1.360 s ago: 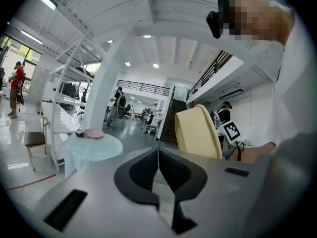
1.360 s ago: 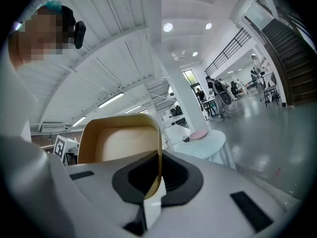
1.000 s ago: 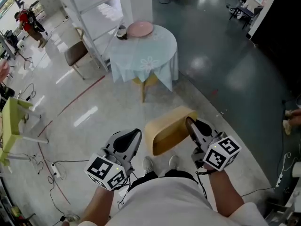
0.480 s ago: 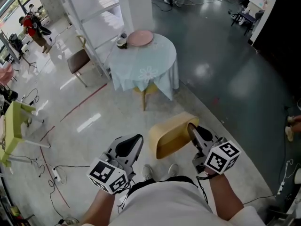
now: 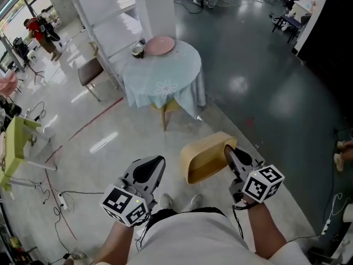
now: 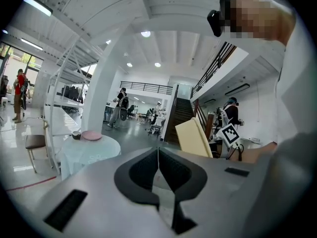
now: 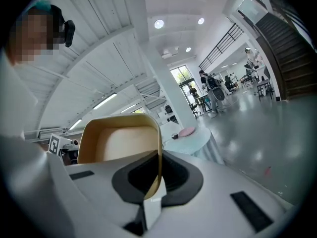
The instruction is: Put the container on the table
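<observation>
The right gripper [image 5: 230, 154] is clamped on one wall of the tan container [image 5: 205, 158], holding it in the air above the glossy floor [image 5: 265, 93]. Beside it, the left gripper [image 5: 148, 169] has its jaws pressed together on nothing. Well ahead of both stands the round table [image 5: 165, 84], draped in pale blue cloth and bearing a pink plate [image 5: 160, 46], with white shelving [image 5: 105, 21] just beyond.

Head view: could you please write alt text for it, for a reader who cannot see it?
Seen from above, a person's right gripper holds a tan container by its rim over a shiny floor, while the left gripper is shut and empty. Ahead stands a round, cloth-covered table bearing a pink plate.
</observation>
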`<state>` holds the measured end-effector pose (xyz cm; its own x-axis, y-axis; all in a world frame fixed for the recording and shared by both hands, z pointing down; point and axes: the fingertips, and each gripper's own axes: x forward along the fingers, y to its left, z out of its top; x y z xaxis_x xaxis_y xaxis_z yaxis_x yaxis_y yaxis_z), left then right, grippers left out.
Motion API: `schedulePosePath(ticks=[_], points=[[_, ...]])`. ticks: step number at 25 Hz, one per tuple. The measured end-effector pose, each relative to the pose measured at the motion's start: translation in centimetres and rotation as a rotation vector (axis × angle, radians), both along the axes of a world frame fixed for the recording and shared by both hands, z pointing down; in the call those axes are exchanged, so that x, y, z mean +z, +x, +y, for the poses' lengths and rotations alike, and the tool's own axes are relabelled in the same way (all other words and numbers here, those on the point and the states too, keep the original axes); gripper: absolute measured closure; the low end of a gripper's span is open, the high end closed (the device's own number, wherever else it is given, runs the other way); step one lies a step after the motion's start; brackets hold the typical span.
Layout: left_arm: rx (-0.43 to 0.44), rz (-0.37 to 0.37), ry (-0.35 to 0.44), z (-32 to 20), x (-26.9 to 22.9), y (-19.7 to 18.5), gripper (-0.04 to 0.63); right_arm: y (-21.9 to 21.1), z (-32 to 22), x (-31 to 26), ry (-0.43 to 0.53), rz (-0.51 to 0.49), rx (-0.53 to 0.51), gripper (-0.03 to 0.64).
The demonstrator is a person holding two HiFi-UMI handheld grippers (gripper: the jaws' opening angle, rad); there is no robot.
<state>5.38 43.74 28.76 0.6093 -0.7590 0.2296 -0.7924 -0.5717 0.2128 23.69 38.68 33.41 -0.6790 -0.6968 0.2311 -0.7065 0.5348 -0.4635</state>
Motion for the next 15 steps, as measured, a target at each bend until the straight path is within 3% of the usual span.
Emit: schedulePosePath(ticks=[15], points=[[-0.028, -0.019, -0.001, -0.8, 0.4, 4.7, 0.568, 4.7, -0.7, 1.9, -0.042, 0.004, -0.037, 0.592]])
